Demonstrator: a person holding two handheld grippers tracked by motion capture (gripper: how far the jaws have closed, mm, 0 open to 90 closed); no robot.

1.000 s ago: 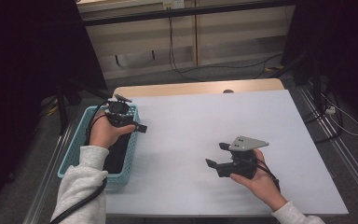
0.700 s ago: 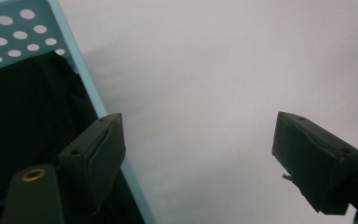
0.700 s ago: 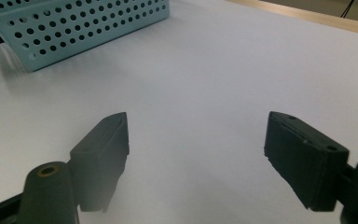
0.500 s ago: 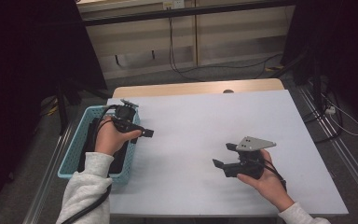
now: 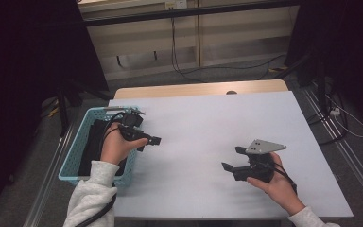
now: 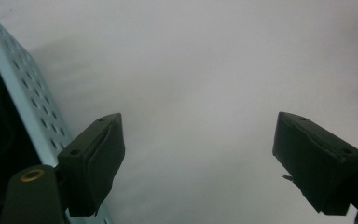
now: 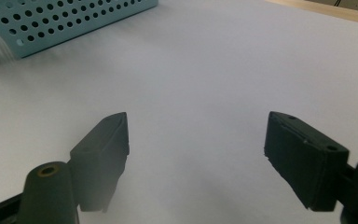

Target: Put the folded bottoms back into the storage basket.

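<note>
My left gripper point(image 5: 149, 143) hangs just past the right rim of a light blue perforated basket point(image 5: 71, 156), over the white table top point(image 5: 203, 123). In the left gripper view its jaws point(image 6: 198, 158) stand wide apart with nothing between them, and the basket wall point(image 6: 23, 93) runs along the left. My right gripper point(image 5: 231, 158), with a grey plate point(image 5: 264, 145) on top, is held low over the table's right front part, pointing left. It is open and empty point(image 7: 196, 154). Something dark and flat point(image 5: 94, 142) lies inside the basket.
The basket's holed side point(image 7: 74, 18) shows far off in the right gripper view. A wooden strip point(image 5: 198, 89) borders the table's far edge. Beyond it are cables on the floor point(image 5: 179, 56) and dark stands on both sides.
My left gripper has moved right, from above the basket out over the table beside its rim. My right gripper has drifted slightly right and toward the front edge.
</note>
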